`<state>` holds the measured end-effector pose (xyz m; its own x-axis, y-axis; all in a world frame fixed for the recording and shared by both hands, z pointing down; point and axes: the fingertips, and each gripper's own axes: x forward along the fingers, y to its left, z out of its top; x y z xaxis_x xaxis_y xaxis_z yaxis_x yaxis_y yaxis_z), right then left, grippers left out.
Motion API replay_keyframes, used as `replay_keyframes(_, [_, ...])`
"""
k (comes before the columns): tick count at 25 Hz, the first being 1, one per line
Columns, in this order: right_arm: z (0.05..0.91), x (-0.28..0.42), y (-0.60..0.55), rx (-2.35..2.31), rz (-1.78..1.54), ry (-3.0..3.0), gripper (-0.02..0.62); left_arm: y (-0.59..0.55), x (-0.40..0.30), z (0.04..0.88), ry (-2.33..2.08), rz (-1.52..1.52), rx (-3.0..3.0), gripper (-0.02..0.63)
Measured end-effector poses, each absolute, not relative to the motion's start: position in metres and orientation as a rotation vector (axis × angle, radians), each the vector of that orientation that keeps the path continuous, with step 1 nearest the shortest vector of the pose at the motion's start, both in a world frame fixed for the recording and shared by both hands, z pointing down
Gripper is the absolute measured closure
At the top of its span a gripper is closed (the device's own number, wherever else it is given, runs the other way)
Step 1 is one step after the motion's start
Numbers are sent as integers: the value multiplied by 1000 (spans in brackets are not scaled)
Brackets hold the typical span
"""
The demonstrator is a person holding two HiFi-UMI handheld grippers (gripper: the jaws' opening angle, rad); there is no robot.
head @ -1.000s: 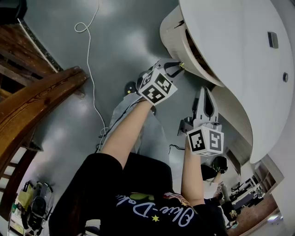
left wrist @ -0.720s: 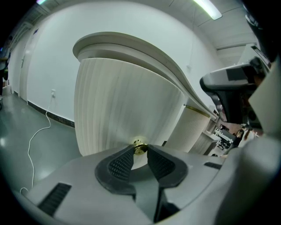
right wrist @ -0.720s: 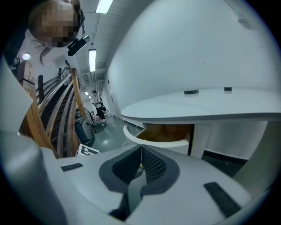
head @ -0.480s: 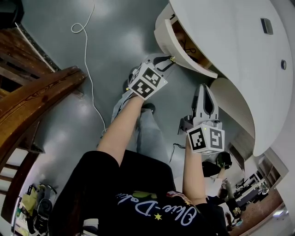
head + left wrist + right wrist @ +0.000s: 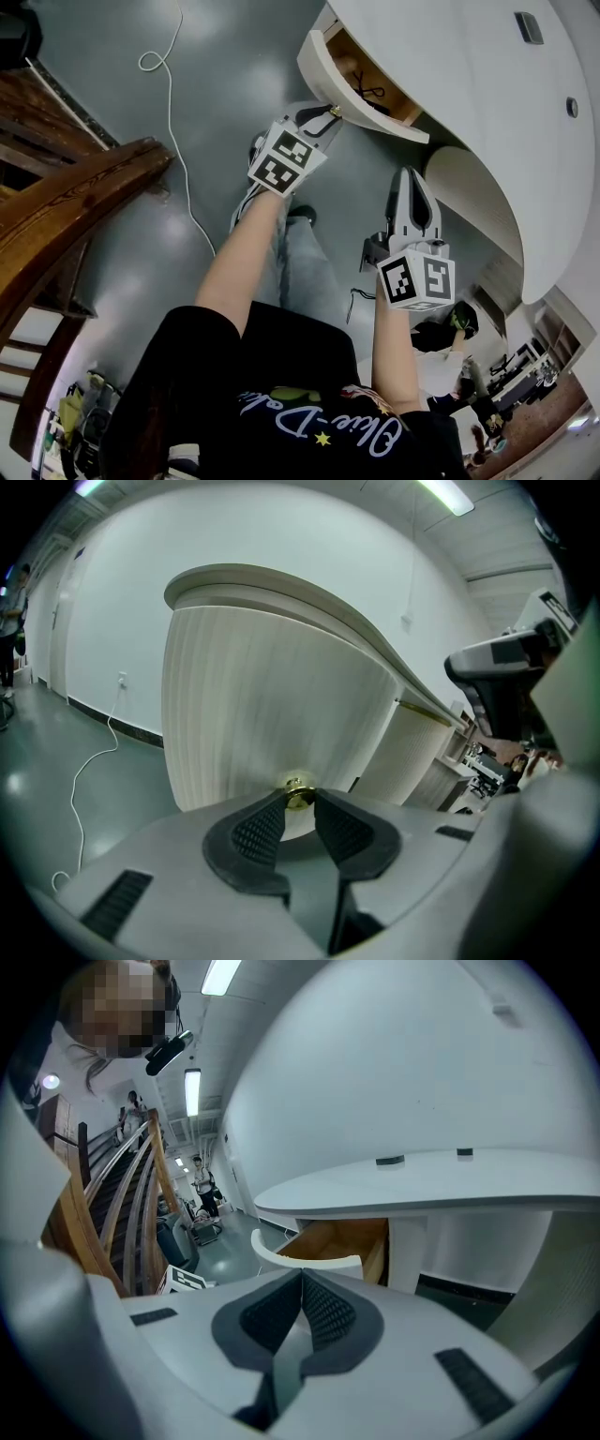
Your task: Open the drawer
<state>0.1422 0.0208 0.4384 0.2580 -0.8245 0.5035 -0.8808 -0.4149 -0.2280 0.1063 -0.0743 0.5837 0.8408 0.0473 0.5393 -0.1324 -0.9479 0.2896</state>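
A drawer with a curved white ribbed front (image 5: 323, 82) stands pulled out from under the white curved desk (image 5: 469, 122), its wooden inside (image 5: 375, 80) showing. My left gripper (image 5: 330, 112) is shut on the drawer's small brass knob (image 5: 298, 794), which sits pinched between the black pads (image 5: 258, 829). The ribbed front (image 5: 272, 696) fills the left gripper view. My right gripper (image 5: 410, 175) hangs below the desk edge, apart from the drawer, jaws shut on nothing (image 5: 302, 1279). From it, the open drawer (image 5: 337, 1241) shows side-on.
A white cable (image 5: 173, 103) trails over the grey floor. A wooden stair railing (image 5: 66, 216) runs along the left. Some dark cord lies inside the drawer (image 5: 367, 87). People stand far off by the stairs (image 5: 202, 1190).
The drawer has slid further out of the desk, with my left gripper on its knob moving up and left in the head view. The right gripper has barely shifted.
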Motion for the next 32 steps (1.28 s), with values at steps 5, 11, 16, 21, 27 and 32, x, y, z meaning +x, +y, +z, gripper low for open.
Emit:
replay_keyframes(5, [433,144,31,2418,857,-1640,594,-69,103,581,-93,795,2698,509])
replay_keyframes(11, [434,136,41,2420,861,-1641,594,-66,95,583,-96,805,2702,509])
replay_keyframes(16, [430,125,44,2406,834,-1672,594,-62,88,585,-104,812,2694,509])
replay_keyframes(21, [426,119,46,2389,820,-1682,594,-59,80,584,-111,819,2693,509])
replay_keyframes(27, [427,118,49,2374,817,-1691,594,-56,76,586,-131,818,2685,509])
replay_keyframes(32, [427,118,50,2368,811,-1693,594,-55,72,586,-133,819,2687,509])
